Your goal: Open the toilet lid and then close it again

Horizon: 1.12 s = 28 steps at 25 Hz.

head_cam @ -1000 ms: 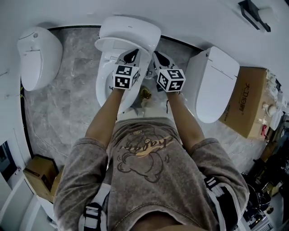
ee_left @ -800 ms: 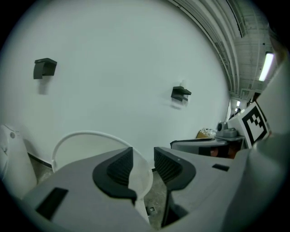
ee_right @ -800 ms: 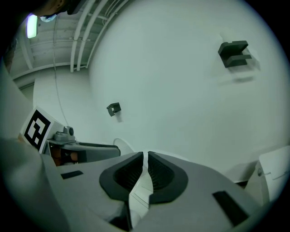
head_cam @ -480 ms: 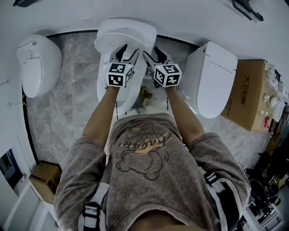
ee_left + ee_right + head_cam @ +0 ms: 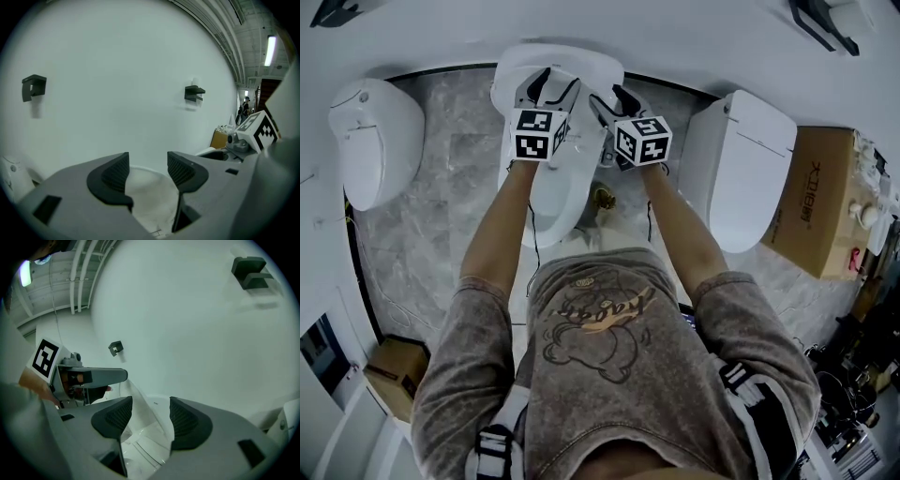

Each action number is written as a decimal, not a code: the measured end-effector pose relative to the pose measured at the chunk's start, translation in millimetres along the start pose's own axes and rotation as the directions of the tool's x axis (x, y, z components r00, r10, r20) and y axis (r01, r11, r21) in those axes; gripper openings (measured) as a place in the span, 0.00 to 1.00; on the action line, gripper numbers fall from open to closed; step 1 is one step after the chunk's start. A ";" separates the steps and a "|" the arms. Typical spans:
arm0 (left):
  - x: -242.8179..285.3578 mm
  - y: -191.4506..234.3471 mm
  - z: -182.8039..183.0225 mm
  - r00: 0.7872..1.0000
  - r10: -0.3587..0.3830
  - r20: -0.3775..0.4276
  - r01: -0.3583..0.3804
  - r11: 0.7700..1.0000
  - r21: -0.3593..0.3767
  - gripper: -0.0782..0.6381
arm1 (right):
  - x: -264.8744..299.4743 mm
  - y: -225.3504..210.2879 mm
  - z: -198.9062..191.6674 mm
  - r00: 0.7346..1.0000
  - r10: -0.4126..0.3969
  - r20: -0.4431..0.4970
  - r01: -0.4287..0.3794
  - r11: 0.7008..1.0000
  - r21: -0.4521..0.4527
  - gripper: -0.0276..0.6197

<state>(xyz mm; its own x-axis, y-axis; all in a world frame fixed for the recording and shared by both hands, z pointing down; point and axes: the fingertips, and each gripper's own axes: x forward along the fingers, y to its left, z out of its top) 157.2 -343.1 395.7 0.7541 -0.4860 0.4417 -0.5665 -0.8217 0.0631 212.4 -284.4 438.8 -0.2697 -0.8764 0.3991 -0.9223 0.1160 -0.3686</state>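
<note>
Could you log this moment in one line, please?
left gripper: just opened | right gripper: just opened | toilet lid: up, edge between jaws, ungripped

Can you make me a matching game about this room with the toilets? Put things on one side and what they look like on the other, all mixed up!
Things:
1. middle toilet's lid
2. left toilet
3. cardboard box
4. floor

What they look like:
A. brown
B. lifted up, standing by the wall
C. grey with a marble pattern
D. white, with its lid down

Right pairs: 1-B, 2-D, 3-A, 4-C
</note>
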 end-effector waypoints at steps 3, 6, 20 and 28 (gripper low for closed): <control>17.2 5.4 8.2 1.000 0.007 -0.013 -0.007 1.000 0.029 0.46 | 18.8 -0.5 -0.4 0.999 0.032 -0.020 -0.032 0.999 -0.008 0.42; 29.0 4.6 5.8 0.999 0.000 -0.047 0.002 0.999 0.049 0.46 | 32.8 4.0 -5.7 0.996 0.073 -0.043 -0.073 0.997 -0.009 0.42; 29.5 8.0 -3.3 0.991 0.066 -0.118 -0.064 0.998 0.025 0.45 | 41.7 19.8 -19.3 0.981 0.187 -0.060 -0.184 0.982 0.051 0.42; -17.1 -0.7 -12.8 0.990 0.111 -0.086 -0.112 0.994 -0.006 0.44 | 17.1 53.0 -32.8 0.971 0.227 -0.079 -0.227 0.974 0.011 0.42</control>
<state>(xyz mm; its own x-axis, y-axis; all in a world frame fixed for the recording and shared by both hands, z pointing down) 140.4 -330.4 399.6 0.6551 -0.5466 0.5216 -0.6491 -0.7605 0.0184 149.8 -277.9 453.7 -0.4934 -0.7872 0.3699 -0.8339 0.3072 -0.4586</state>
